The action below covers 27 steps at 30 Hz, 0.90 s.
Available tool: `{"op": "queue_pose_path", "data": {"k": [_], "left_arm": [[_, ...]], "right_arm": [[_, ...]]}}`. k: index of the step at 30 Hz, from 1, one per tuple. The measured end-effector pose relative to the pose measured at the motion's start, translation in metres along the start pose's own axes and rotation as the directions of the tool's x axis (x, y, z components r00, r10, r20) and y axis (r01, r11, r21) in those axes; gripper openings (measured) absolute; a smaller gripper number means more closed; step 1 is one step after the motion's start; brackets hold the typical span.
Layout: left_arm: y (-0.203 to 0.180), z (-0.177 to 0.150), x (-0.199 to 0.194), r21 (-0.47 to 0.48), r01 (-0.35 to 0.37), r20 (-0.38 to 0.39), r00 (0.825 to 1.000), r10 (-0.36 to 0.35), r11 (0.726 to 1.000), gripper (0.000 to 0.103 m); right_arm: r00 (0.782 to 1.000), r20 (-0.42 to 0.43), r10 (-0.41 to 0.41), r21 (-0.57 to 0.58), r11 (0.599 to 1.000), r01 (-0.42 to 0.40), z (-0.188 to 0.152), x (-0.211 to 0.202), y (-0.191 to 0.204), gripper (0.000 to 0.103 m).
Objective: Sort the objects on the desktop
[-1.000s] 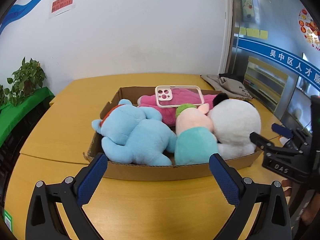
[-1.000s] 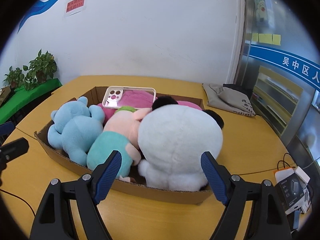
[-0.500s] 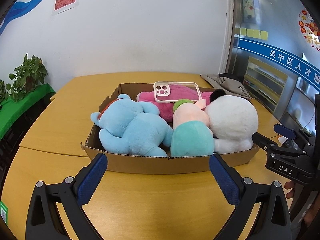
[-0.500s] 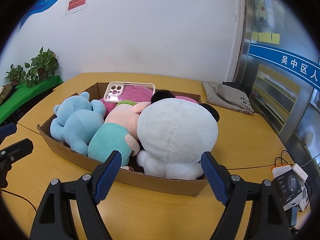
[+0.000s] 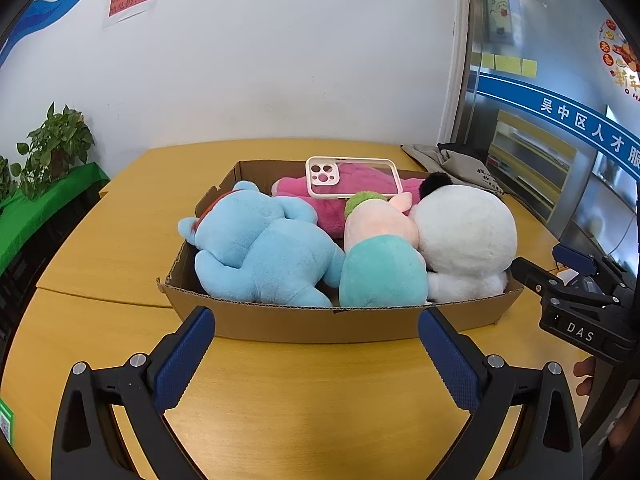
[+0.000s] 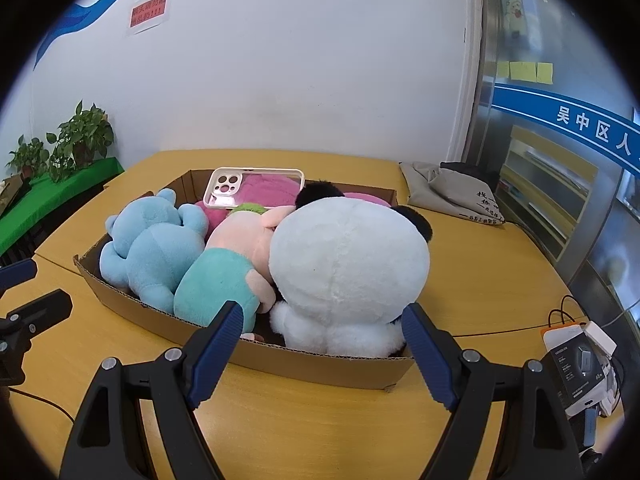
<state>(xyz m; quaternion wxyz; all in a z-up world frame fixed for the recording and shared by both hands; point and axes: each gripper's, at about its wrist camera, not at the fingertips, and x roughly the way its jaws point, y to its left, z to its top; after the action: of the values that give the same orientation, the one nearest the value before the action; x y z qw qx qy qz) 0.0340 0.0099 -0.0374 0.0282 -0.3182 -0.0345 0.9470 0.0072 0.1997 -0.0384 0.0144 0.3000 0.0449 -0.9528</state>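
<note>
A shallow cardboard box (image 5: 332, 326) (image 6: 316, 358) on the yellow table holds a blue plush (image 5: 260, 252) (image 6: 152, 252), a pink-and-teal plush (image 5: 380, 264) (image 6: 232, 268), a white panda plush (image 5: 464, 236) (image 6: 348, 264) and a magenta plush (image 5: 320, 204). A phone case (image 5: 352, 178) (image 6: 252, 190) lies on the magenta plush. My left gripper (image 5: 316, 360) is open and empty, in front of the box. My right gripper (image 6: 320, 354) is open and empty at the box's near wall, below the panda. It also shows at the right of the left wrist view (image 5: 560, 268).
A grey cloth bag (image 6: 452, 192) (image 5: 460, 166) lies at the table's far right. A small boxed device (image 6: 576, 364) with cables sits at the right edge. Potted plants (image 6: 80, 140) stand on a green shelf to the left. A white wall lies behind.
Both grippers have drawn back from the box, which now looks smaller and farther. Both stay open and empty. The toys and phone case have not moved.
</note>
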Motion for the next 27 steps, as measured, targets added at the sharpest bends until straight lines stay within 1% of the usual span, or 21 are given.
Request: {"op": "queue_pose_path", "data": {"k": [6,10,14,17,19,21,27], "left_arm": [[0.003,0.001,0.000,-0.011,-0.016,0.008,1.000,0.016,1.000,0.103],[0.002,0.001,-0.001,-0.010,-0.047,0.017,0.999,0.047,0.999,0.103],[-0.002,-0.001,0.004,0.020,-0.052,-0.015,0.998,0.053,0.998,0.103],[-0.003,-0.004,0.007,0.010,-0.035,-0.037,0.999,0.035,0.999,0.103],[-0.002,-0.005,0.009,-0.020,-0.002,-0.055,0.998,0.001,1.000,0.103],[-0.002,-0.006,0.011,-0.047,0.015,-0.064,0.998,-0.018,0.999,0.103],[-0.002,-0.008,0.012,-0.083,0.004,-0.071,0.997,-0.010,0.997,0.103]], "right_arm": [[1.000,-0.004,0.004,0.000,1.000,-0.004,0.000,0.002,-0.001,0.081],[1.000,-0.001,0.009,0.006,1.000,-0.009,-0.001,0.002,-0.002,0.081],[1.000,-0.002,0.006,-0.002,1.000,-0.006,0.000,0.002,0.000,0.081],[1.000,-0.004,0.006,-0.006,1.000,-0.006,0.000,0.003,0.001,0.081],[1.000,-0.005,0.006,-0.004,1.000,-0.006,-0.001,0.003,0.001,0.081],[1.000,-0.008,0.007,-0.007,1.000,-0.007,-0.001,0.004,0.002,0.081],[1.000,-0.011,0.004,-0.008,1.000,-0.004,-0.002,0.005,0.003,0.081]]}}
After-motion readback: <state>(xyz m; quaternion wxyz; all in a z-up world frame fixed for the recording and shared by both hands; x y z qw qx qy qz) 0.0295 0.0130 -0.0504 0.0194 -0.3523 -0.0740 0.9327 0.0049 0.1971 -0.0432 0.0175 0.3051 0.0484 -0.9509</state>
